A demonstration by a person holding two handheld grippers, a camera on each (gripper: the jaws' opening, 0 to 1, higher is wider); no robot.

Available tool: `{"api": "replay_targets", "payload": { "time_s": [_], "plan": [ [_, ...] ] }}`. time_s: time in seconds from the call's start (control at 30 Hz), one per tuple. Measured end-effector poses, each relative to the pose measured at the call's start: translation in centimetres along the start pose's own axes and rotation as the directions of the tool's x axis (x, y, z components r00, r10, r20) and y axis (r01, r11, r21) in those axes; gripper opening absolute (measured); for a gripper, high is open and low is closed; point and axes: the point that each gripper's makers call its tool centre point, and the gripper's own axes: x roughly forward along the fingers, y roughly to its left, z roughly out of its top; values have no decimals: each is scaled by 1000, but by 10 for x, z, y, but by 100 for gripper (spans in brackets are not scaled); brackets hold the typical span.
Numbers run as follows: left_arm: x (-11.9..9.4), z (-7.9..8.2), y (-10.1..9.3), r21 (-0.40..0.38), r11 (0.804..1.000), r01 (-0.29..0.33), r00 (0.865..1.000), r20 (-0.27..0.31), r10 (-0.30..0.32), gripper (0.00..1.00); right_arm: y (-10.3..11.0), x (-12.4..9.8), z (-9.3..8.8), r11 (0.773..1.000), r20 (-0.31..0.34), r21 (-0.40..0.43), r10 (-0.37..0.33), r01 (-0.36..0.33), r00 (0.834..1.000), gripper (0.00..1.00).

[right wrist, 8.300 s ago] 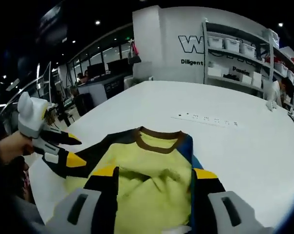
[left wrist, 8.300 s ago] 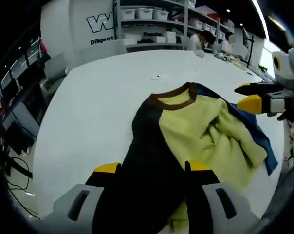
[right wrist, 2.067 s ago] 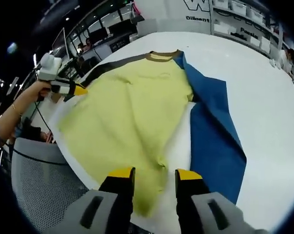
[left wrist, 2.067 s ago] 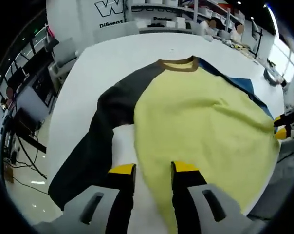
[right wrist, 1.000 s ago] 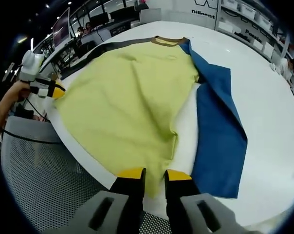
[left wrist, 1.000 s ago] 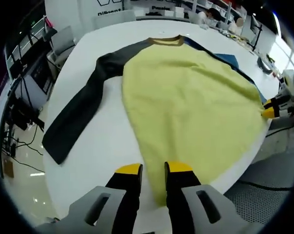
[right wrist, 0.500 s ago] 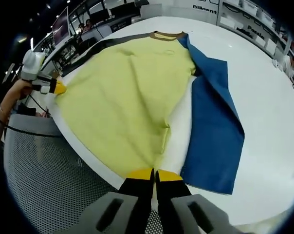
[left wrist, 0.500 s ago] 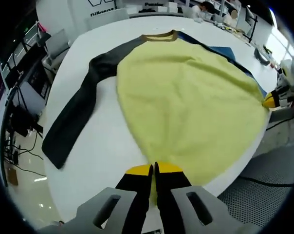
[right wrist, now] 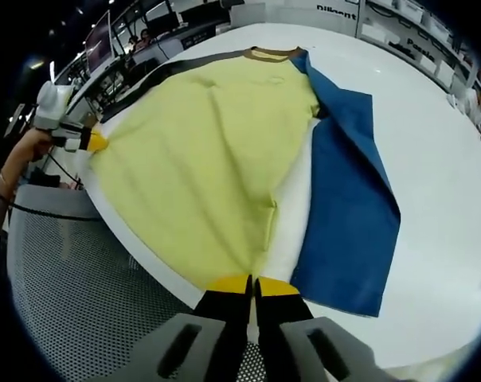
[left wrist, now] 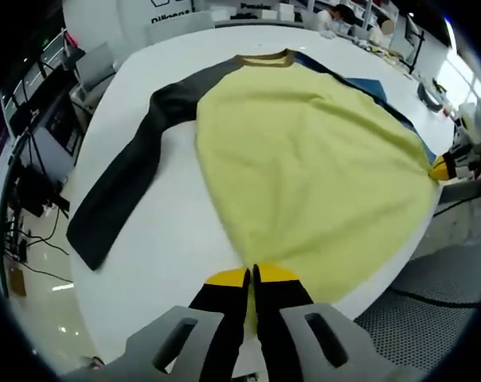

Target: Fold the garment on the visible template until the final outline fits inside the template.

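Note:
A long-sleeved shirt lies spread on the white table: yellow body [left wrist: 312,167] [right wrist: 201,151], brown collar [left wrist: 263,59] [right wrist: 271,54], dark grey sleeve [left wrist: 121,187] and blue sleeve [right wrist: 344,199]. My left gripper [left wrist: 251,276] is shut on one corner of the yellow hem at the table's near edge. My right gripper [right wrist: 251,283] is shut on the other hem corner. Each gripper also shows in the other's view, held by a hand: the right gripper [left wrist: 450,165] at the far right, the left gripper [right wrist: 81,140] at the far left. No template outline is visible.
The white table [left wrist: 169,239] [right wrist: 439,239] is round-edged, and the hem hangs close to its rim. A mesh chair back [right wrist: 73,294] stands below the edge. Shelves with white bins and seated people [left wrist: 336,16] are beyond the far side.
Over the last second both grippers went from open to shut on the hem corners. Earlier the shirt was crumpled; it now lies spread flat with both sleeves out.

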Motion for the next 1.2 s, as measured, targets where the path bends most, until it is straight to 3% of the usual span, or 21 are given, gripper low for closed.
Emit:
{"api": "replay_targets", "payload": {
  "time_s": [0.13, 0.23, 0.33, 0.43, 0.5, 0.6, 0.73, 0.8, 0.83, 0.87, 0.93, 1.03, 1.1, 1.2],
  "plan": [
    [0, -1, 1, -7, 1000, -4, 1000, 8, 4, 10, -1, 0, 0, 999, 10, 41, 16, -17, 1000, 0],
    [-1, -1, 1, -53, 999, -10, 1000, 20, 11, 11, 1, -1, 2, 998, 25, 60, 21, -23, 999, 3],
    [-2, -3, 1, -49, 999, -14, 999, 29, 15, 13, -2, -9, 20, 993, 100, 112, 25, -36, 995, 14],
    [-3, -4, -1, -42, 999, -20, 999, 31, 21, 15, -13, -14, 37, 994, 156, 113, -4, -13, 988, 16],
    [-3, -4, -2, -37, 999, -24, 999, 31, 25, 16, -27, -19, 55, 996, 224, 88, -49, 30, 973, 18],
    [-4, -7, -4, -37, 999, -22, 999, 25, 23, 17, -44, -25, 85, 996, 339, 26, -91, 88, 937, 23],
    [-5, -9, -6, -43, 999, -18, 999, 27, 19, 20, -65, -27, 114, 980, 425, -52, -153, 193, 892, 25],
    [-6, -10, -7, -45, 999, -14, 999, 31, 16, 25, -74, -23, 124, 967, 454, -90, -174, 239, 874, 22],
    [-7, -10, -9, -54, 999, -6, 999, 39, 9, 29, -80, -19, 126, 959, 443, -99, -196, 265, 875, 23],
    [-7, -9, -10, -58, 998, -2, 999, 51, 5, 38, -84, -14, 134, 952, 465, -109, -204, 285, 862, 24],
    [-9, -6, -9, -76, 997, -15, 997, 78, 21, 49, -86, -10, 136, 950, 460, -116, -208, 290, 863, 26],
    [-10, -5, -10, -81, 997, -14, 996, 85, 20, 48, -87, -8, 136, 948, 458, -121, -209, 293, 864, 26],
    [-16, 6, -13, -125, 992, -1, 989, 149, 20, 50, -91, -3, 144, 928, 480, -169, -217, 333, 850, 25],
    [-19, 11, -16, -154, 988, 23, 985, 172, 4, 49, -95, 6, 145, 916, 474, -198, -223, 350, 852, 25]
  ]
}}
